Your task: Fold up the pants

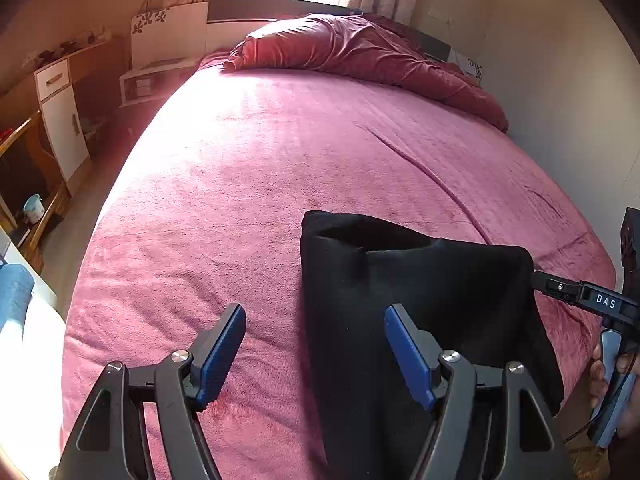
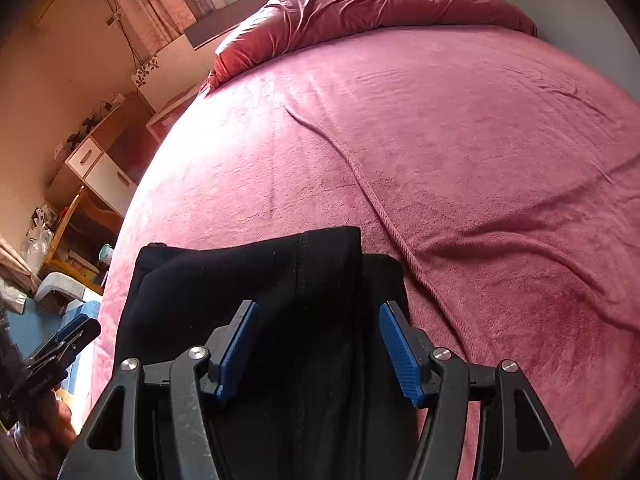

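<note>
Black pants (image 1: 420, 280) lie folded in a thick stack on the pink blanket (image 1: 260, 168) near the bed's front edge. My left gripper (image 1: 315, 316) hovers open at the stack's left edge: its right finger is over the black cloth, its left finger over bare blanket, and nothing is pinched. In the right wrist view my right gripper (image 2: 318, 308) stands open above the pants (image 2: 240, 280), both blue pads clear of the cloth. The right gripper (image 1: 560, 286) also shows at the stack's right edge in the left wrist view. The left gripper (image 2: 76, 336) appears at the left border.
A crumpled red duvet (image 1: 360, 48) lies at the head of the bed. A long crease (image 2: 360, 176) runs across the blanket beyond the pants. A white and wood cabinet (image 1: 60, 120) and a chair stand on the floor to the left. A pale wall (image 1: 560, 100) runs along the right.
</note>
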